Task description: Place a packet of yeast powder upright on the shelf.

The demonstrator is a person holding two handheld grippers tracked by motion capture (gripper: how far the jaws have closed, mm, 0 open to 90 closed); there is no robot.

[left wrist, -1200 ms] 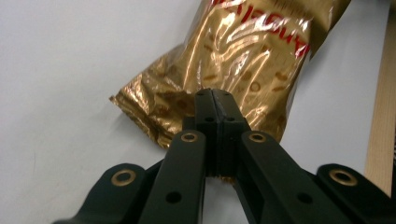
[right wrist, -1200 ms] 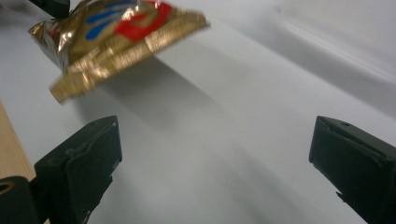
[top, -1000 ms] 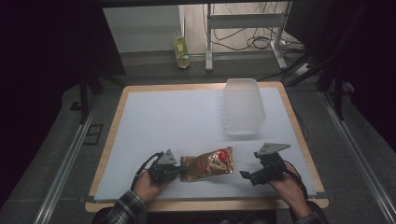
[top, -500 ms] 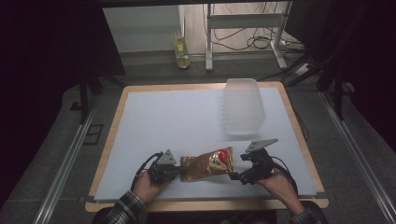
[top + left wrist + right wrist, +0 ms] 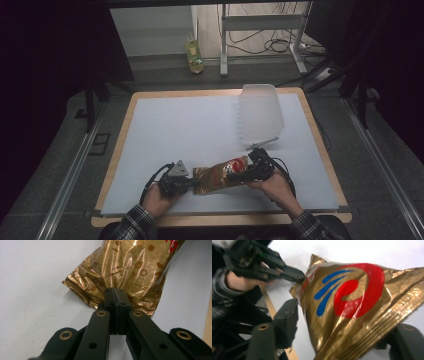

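A gold snack bag (image 5: 218, 176) with a red and blue logo lies on the white mat near the front edge. My left gripper (image 5: 189, 184) is shut on the bag's crimped left end; in the left gripper view the jaws meet on the foil (image 5: 115, 298). My right gripper (image 5: 243, 175) is over the bag's right part. In the right gripper view its jaws stand wide apart with the bag (image 5: 352, 302) between them, so my right gripper (image 5: 344, 325) is open around the bag. The left gripper (image 5: 287, 272) also shows there, pinching the bag's far end.
A clear plastic container (image 5: 260, 114) lies on the mat (image 5: 175, 130) at the back right. The wooden table rim (image 5: 115, 155) frames the mat. A yellow bottle (image 5: 194, 54) stands on the floor beyond the table. A hand holds each gripper at the front edge.
My right gripper has moved left from beside the bag to over its right part, jaws now straddling it. The left gripper has kept its hold on the left end.
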